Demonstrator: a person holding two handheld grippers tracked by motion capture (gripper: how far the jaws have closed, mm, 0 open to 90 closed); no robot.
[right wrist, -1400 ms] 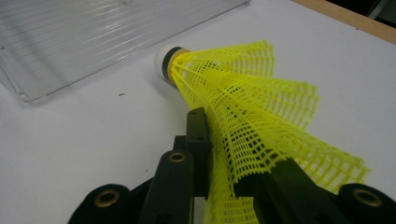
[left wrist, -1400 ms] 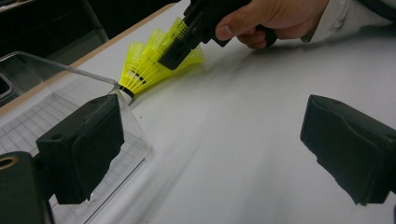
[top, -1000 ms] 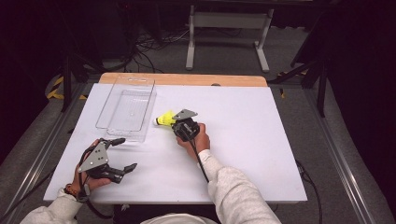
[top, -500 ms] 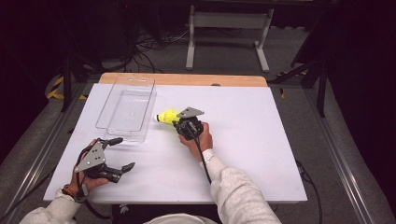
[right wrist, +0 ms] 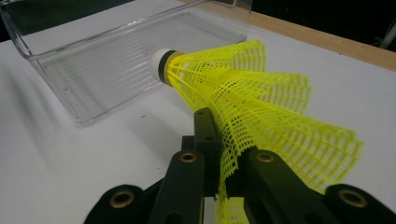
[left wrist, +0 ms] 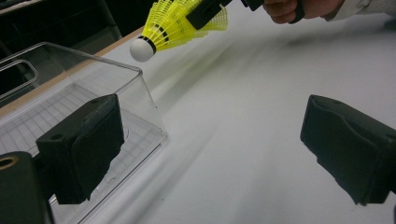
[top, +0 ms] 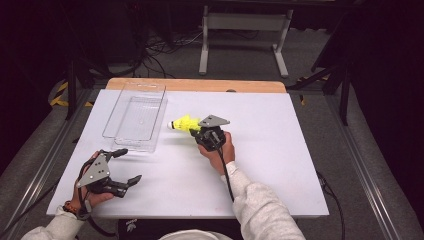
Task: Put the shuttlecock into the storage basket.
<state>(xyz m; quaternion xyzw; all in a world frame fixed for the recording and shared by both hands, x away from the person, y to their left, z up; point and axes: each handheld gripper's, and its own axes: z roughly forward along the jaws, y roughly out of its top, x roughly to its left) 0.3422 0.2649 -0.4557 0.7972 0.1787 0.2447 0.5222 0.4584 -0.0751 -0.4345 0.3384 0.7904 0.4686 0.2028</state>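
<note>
The right tongs (top: 196, 131) are pinching the yellow mesh-skirted plastic shuttlecock (top: 184, 123) above the white desk (top: 280, 150), cork pointing toward the nearby clear rectangular plastic bin (top: 137, 117) (left tongs (top: 127, 166) are idling agape, empty).

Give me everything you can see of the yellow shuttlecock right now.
The yellow plastic-mesh shuttlecock has a round white cork tip ringed by a dark band and a flared, slotted skirt. It is lifted off the white table, lying roughly level, tip pointing toward the clear plastic bin. The right gripper is shut on its skirt edge, squashing the mesh between the jaws. Nothing else touches it; the tip hangs near the bin's rim.
</note>
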